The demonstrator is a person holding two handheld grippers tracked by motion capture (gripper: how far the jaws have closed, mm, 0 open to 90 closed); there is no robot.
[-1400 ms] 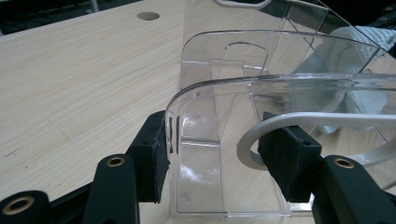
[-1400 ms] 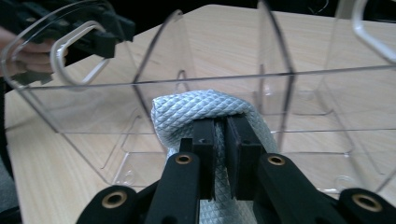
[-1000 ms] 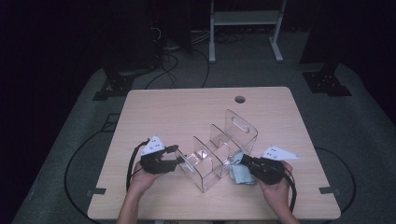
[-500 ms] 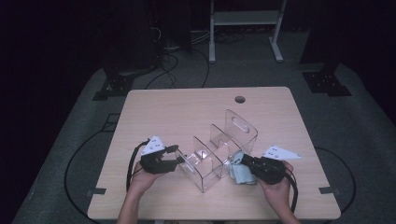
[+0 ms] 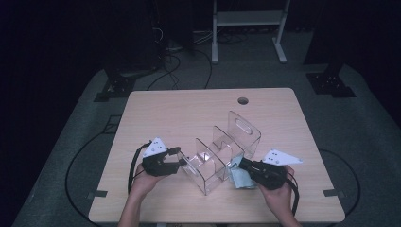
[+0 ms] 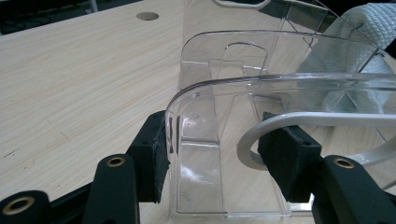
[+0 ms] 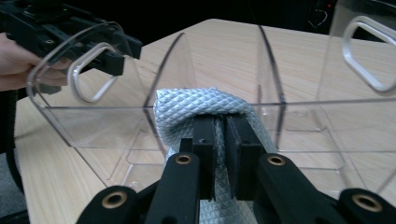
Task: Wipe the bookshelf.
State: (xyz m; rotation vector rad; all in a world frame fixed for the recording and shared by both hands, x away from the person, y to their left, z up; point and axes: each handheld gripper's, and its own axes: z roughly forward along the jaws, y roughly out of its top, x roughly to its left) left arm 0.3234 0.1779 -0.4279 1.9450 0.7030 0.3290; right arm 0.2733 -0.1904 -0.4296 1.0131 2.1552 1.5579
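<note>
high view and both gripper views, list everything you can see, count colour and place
clear organiser: one, transparent plastic with dividers and handle cut-outs in its end walls, on the table's near middle
cloth: one, pale blue-grey with a quilted pattern, against the organiser's long side wall on the person's right
table: one, light wood, with a round hole near its far edge
stand: one, white metal frame, on the floor beyond the table
left gripper: one, black, jaws closed on the organiser's end wall
right gripper: one, black, jaws pinching the cloth
hands: two, left hand and right hand, at the table's near edge
</note>
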